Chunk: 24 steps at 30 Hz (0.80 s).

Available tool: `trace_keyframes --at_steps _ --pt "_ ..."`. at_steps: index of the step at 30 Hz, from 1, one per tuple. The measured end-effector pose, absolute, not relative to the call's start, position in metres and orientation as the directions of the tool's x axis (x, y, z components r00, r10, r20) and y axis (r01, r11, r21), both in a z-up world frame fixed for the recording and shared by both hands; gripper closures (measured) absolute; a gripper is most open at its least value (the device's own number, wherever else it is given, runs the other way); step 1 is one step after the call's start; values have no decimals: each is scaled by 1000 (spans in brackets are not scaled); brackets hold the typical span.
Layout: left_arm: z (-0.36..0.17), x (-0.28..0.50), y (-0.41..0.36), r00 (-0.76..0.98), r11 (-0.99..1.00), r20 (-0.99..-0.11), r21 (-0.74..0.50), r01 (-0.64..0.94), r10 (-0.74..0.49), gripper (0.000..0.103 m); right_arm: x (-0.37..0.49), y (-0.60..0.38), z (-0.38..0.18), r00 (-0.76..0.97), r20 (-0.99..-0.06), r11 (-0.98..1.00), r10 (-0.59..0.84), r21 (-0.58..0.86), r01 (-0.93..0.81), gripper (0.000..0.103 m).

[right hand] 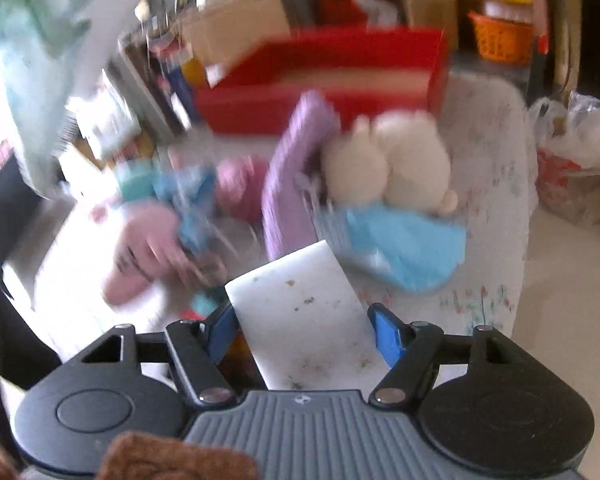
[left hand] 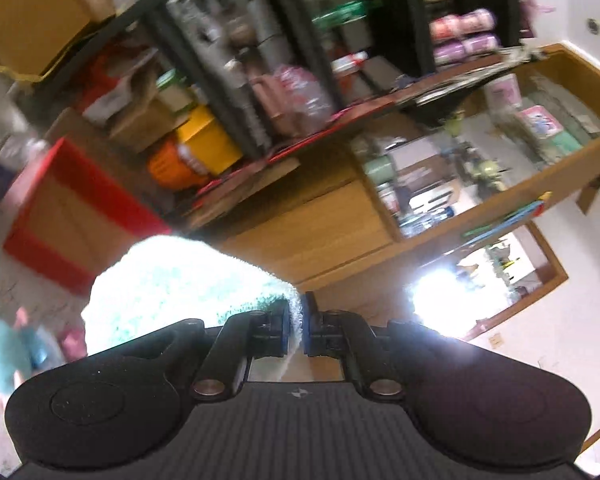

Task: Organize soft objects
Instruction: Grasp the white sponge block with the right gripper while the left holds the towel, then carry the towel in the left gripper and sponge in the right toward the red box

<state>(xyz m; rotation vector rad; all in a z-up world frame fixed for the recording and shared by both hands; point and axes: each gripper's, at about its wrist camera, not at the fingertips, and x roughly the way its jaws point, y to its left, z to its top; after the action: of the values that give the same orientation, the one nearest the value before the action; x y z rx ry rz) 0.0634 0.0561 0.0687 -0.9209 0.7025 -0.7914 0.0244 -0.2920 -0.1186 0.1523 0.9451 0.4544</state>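
Observation:
My left gripper (left hand: 299, 322) is shut on a pale green-and-white fluffy cloth (left hand: 172, 280), which bulges up and to the left of the jaws and is held in the air. My right gripper (right hand: 302, 334) is shut on a white sponge block (right hand: 300, 320) with dirty specks, held above a table with a white patterned cover (right hand: 488, 184). On that table lie a cream plush toy (right hand: 388, 156) on a blue cloth (right hand: 412, 244), a purple cloth (right hand: 296, 168) and blurred pink and blue soft toys (right hand: 168, 220).
The left wrist view is tilted and blurred: black shelves (left hand: 300, 60) full of goods, a wooden glass cabinet (left hand: 480, 152), a red-edged box (left hand: 76, 216). The right wrist view has a red bin (right hand: 324, 80), an orange basket (right hand: 500, 40) and plastic bags (right hand: 572, 160).

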Motion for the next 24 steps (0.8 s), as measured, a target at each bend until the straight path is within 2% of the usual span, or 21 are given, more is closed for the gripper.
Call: trace_keyframes --at_steps 8,10,11,12,13,14,18,20,21,22,23,24 --pt "74 55 44 489 287 -93 -896 338 -867 101 28 -289 -65 637 -597 869 488 403 -288 61" --pt "67 51 44 512 294 -72 -882 368 -856 96 25 -286 -57 659 -578 871 482 401 -285 61" --pt "60 52 41 544 363 -124 -861 358 -830 96 22 -286 -56 664 -573 871 480 402 -282 61" --pt "48 57 39 546 406 -197 -866 293 -814 101 23 -287 -55 668 -573 872 476 406 -274 61" --pt "34 61 37 514 368 -206 -900 234 -833 101 24 -285 -55 669 -576 875 469 407 -263 61" --pt "28 59 35 489 325 -177 -916 237 -854 102 25 -284 -58 669 -579 877 466 405 -259 61" --pt "46 41 34 518 359 -123 -851 384 -846 100 27 -284 -59 670 -584 880 458 406 -248 61" --pt "37 48 34 488 357 -188 -890 282 -852 103 26 -289 -58 675 -583 881 452 411 -235 61" --pt "34 44 35 456 301 -151 -913 276 -877 103 27 -291 -57 675 -582 879 454 417 -232 61" --pt "40 33 36 465 303 -121 -890 341 -877 103 28 -290 -56 678 -580 880 452 415 -232 61" --pt "50 19 37 539 407 -146 -819 404 -829 102 27 -289 -55 683 -577 883 447 408 -233 61" --pt "51 13 35 617 543 -215 -732 411 -757 102 27 -289 -53 686 -574 883 447 406 -236 61"
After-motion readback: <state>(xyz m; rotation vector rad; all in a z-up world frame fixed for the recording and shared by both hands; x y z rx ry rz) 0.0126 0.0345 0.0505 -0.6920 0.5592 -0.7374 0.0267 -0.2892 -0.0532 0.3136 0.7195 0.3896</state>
